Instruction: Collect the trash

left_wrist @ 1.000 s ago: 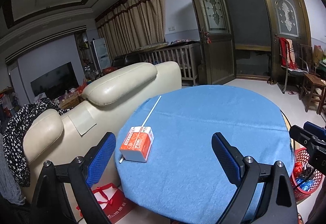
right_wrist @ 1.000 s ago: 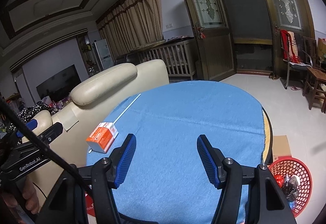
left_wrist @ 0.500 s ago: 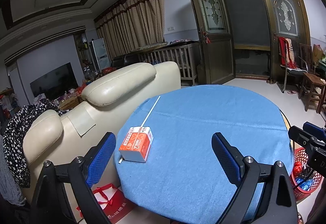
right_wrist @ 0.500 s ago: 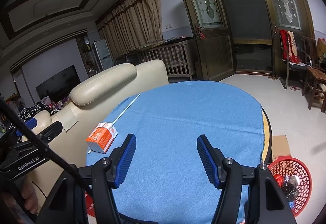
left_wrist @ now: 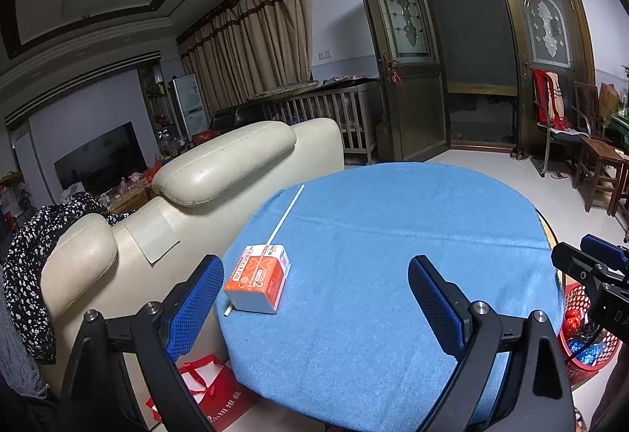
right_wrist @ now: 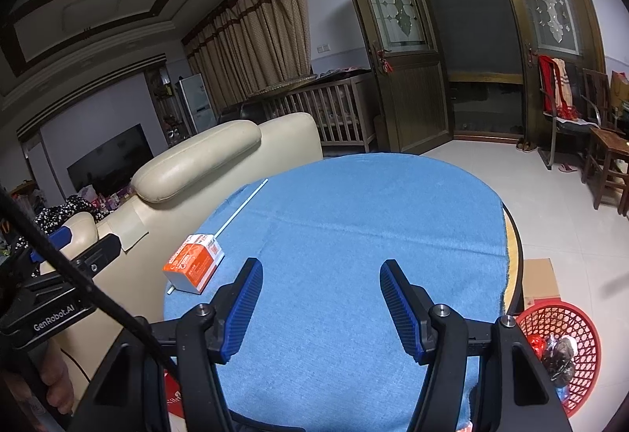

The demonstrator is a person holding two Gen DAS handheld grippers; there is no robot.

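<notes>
Left gripper (left_wrist: pixel 314 298) and right gripper (right_wrist: pixel 317 300), both spread and empty, above the round desk (left_wrist: pixel 393 235).
Rectangular orange-and-white carton (left_wrist: pixel 259 278) lies on the desk's fuzzy blue cloth near its left edge, over a thin white straw (left_wrist: pixel 285 214).

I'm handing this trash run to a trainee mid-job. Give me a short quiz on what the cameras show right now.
1. True or false: the orange carton lies on the blue tablecloth.
2. What lies under the carton, reaching towards the sofa? A) a white stick B) a spoon C) a pen
3. Fill in: the red basket stands on the ____ beside the table.

Key:
1. True; neither the left gripper nor the right gripper holds it, both open.
2. A, the white stick.
3. floor
</notes>
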